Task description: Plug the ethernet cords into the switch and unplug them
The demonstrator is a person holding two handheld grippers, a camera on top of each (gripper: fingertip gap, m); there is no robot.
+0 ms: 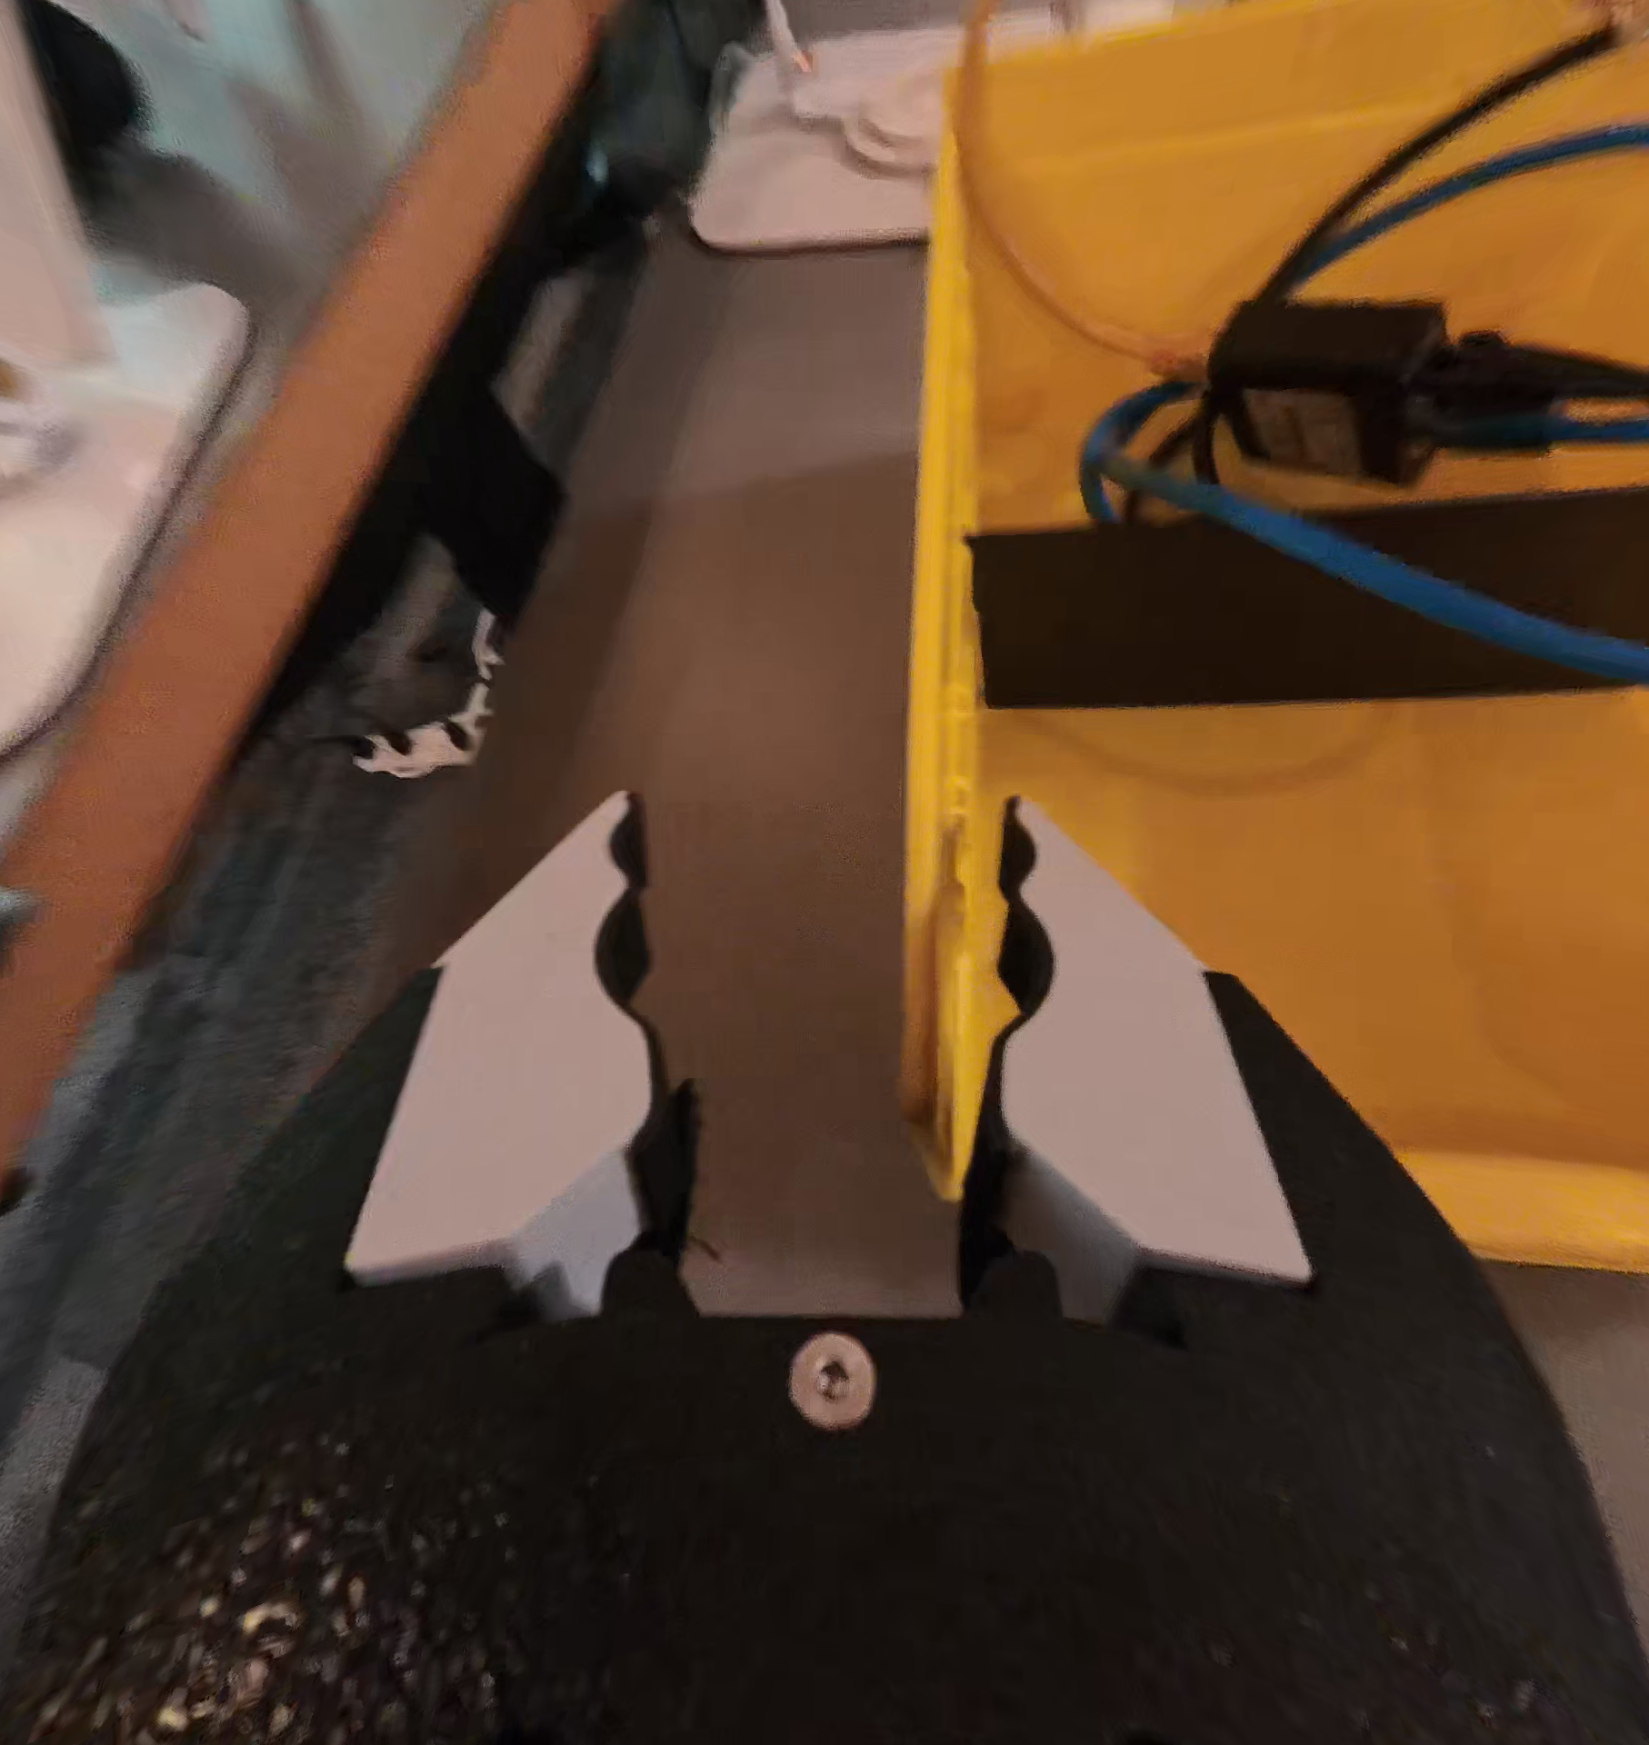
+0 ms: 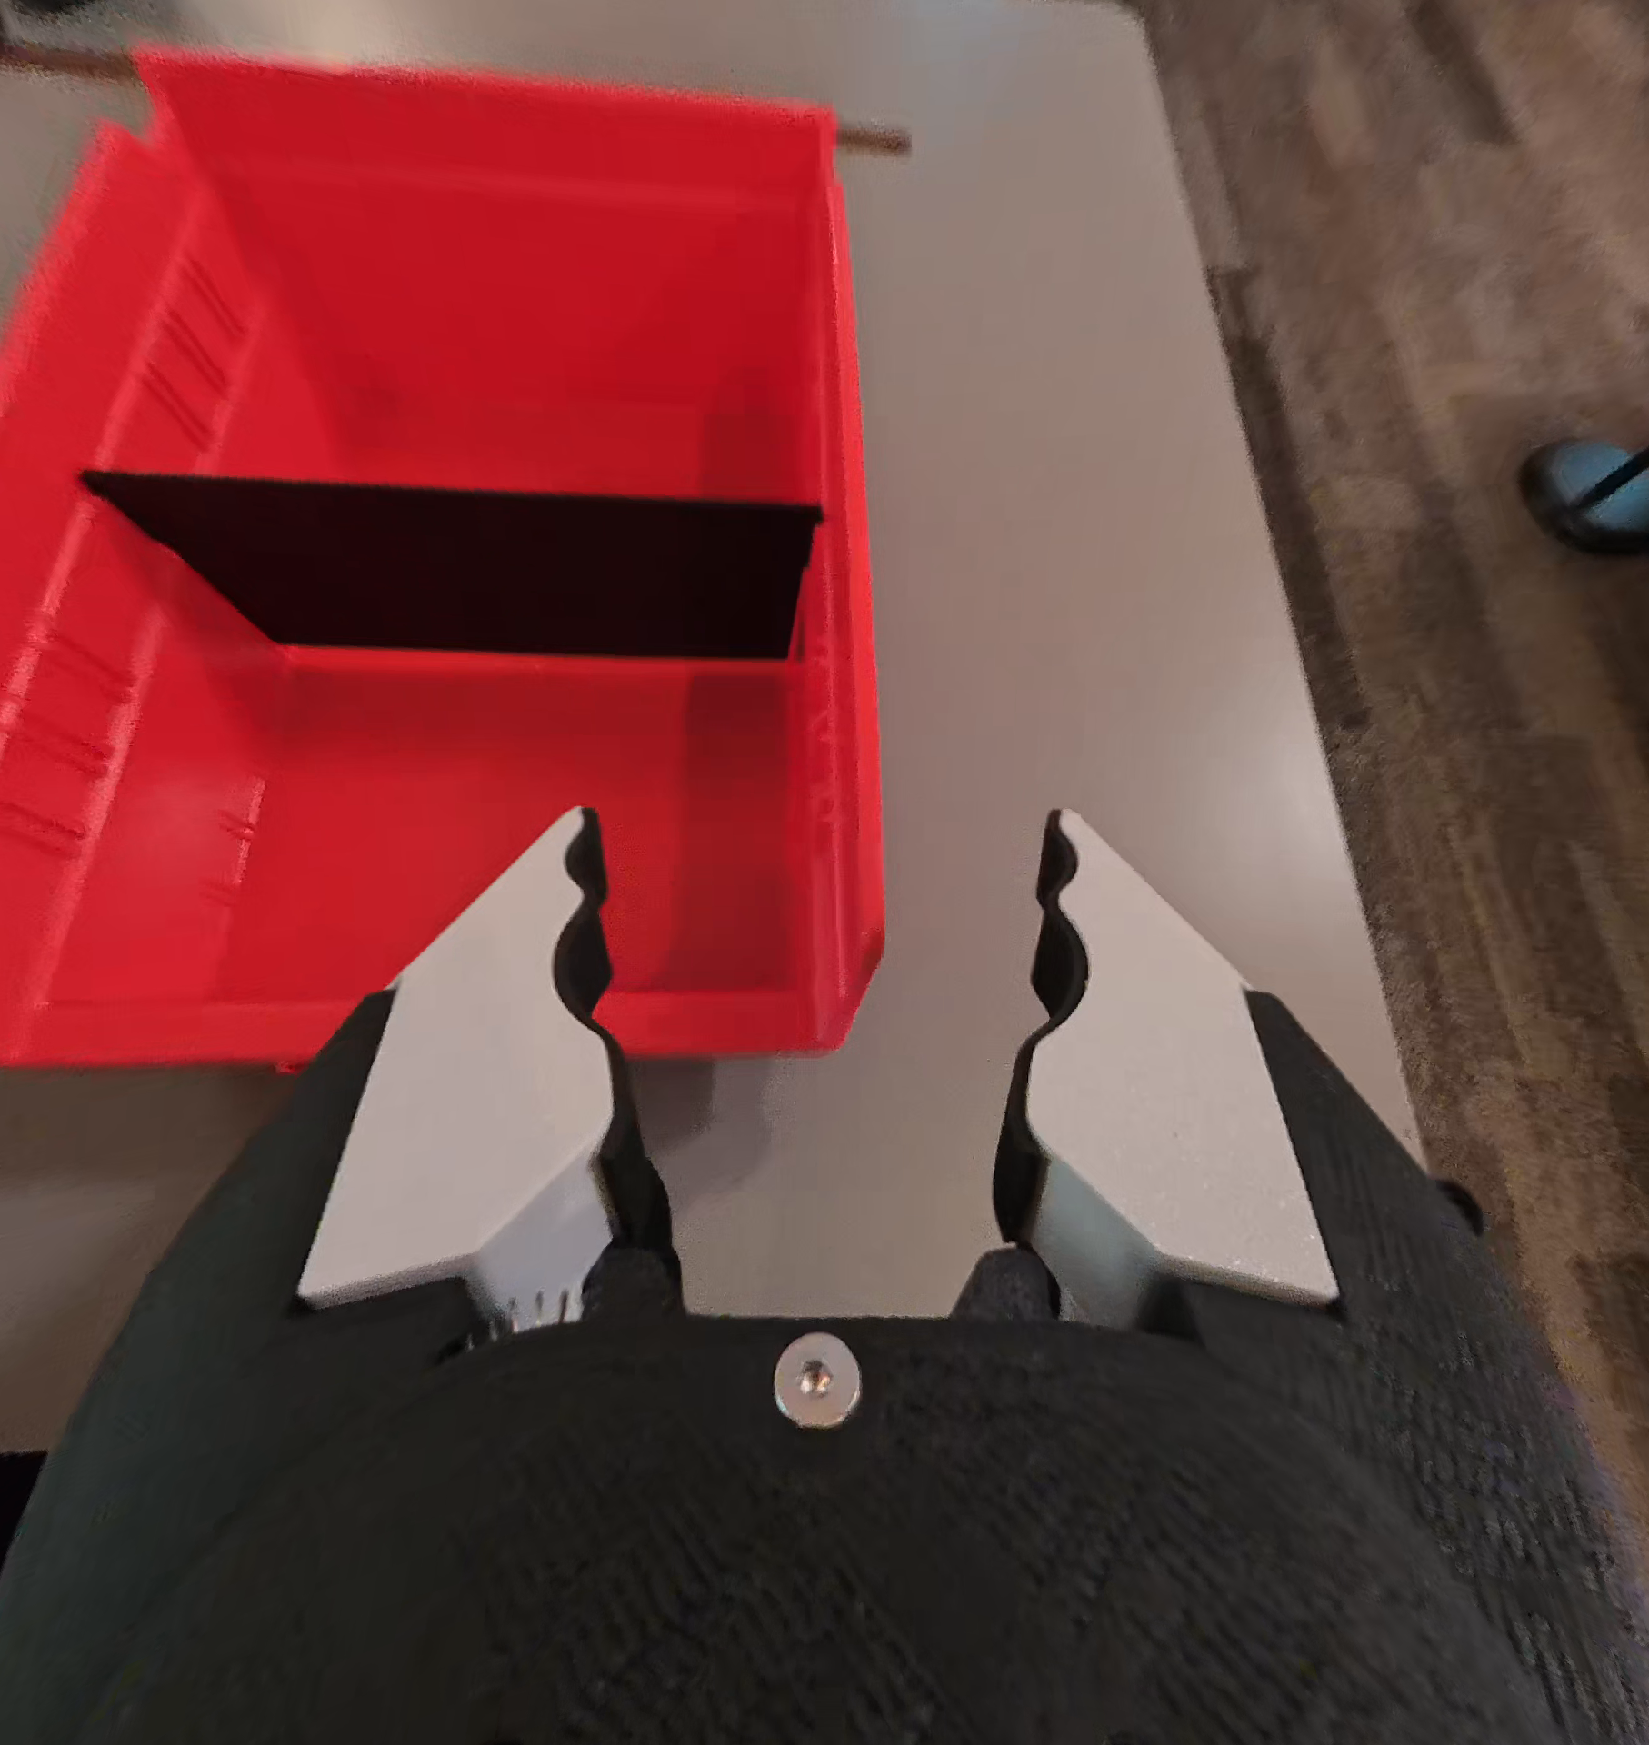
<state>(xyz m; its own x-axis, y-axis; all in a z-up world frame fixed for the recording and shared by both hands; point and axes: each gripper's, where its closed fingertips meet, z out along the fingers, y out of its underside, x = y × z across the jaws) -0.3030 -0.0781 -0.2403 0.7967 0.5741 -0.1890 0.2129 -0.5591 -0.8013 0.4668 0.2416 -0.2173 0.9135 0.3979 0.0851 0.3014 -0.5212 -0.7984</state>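
Blurring switch [image 1: 1321, 397] behind divider [image 1: 1227, 623] (cords [image 1: 1368, 567] cropped)

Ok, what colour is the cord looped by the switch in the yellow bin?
Blue cord, seen best in the left wrist view.

My left gripper [image 1: 821, 954]: rough matt black body, smooth pale fingers [image 1: 518, 1020] | yellow bin [image 1: 1274, 897] looked like smooth plastic, matt black divider [image 1: 1274, 623] | red bin [image 2: 481, 378]: glossy ribbed plastic | table [image 2: 1038, 567]: smooth, matt grey | blue cord [image 1: 1368, 576]: slick jacket.
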